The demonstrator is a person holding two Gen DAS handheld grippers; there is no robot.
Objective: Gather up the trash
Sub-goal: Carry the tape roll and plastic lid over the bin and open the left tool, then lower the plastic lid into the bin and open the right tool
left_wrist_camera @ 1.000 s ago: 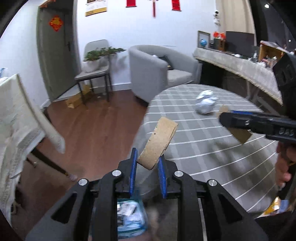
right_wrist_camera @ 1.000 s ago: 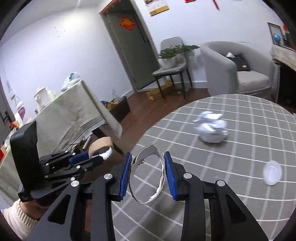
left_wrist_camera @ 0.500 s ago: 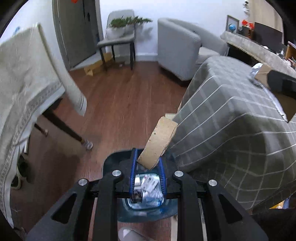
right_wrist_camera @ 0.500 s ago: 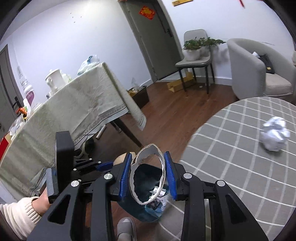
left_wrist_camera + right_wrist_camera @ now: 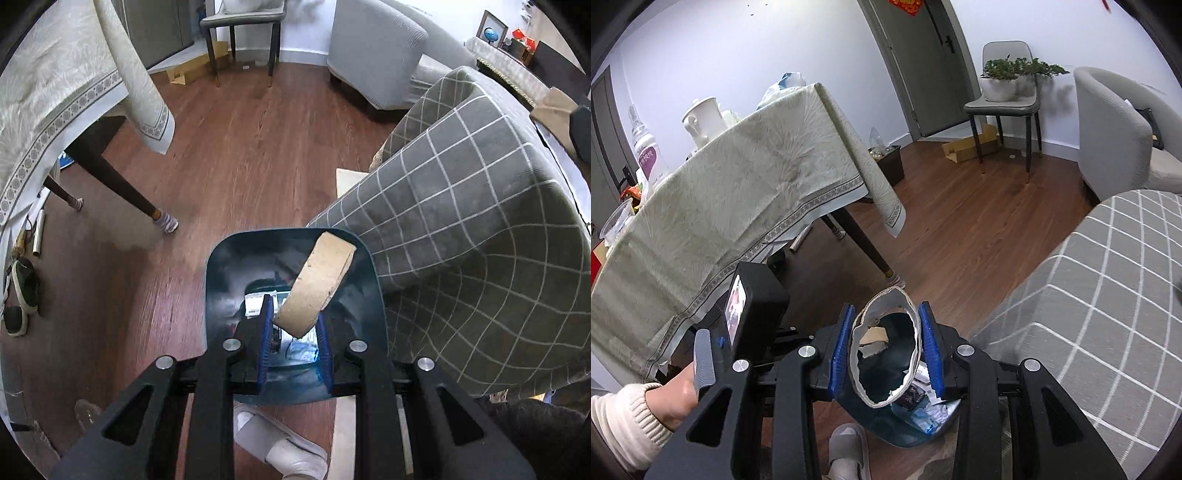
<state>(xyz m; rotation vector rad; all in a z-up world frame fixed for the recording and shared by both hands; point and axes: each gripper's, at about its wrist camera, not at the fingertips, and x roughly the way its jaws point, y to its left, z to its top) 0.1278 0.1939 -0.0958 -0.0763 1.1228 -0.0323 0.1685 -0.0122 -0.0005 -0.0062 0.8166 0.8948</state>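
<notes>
Cardboard roll [image 5: 314, 288] between opening left jaws over bin [image 5: 221, 280]; right jaws clamp torn ring [image 5: 886, 350].

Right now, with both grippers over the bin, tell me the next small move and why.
Probably let the left gripper finish opening. Its jaws are already parting around the cardboard ring, which hangs directly above the open bin with trash at the bottom, so it should drop in. The right gripper, shut on the torn paper cup, can release after.

A dark blue trash bin [image 5: 218, 280] stands on the wooden floor [image 5: 229, 155], beside the grey checked worktop [image 5: 480, 206].
</notes>
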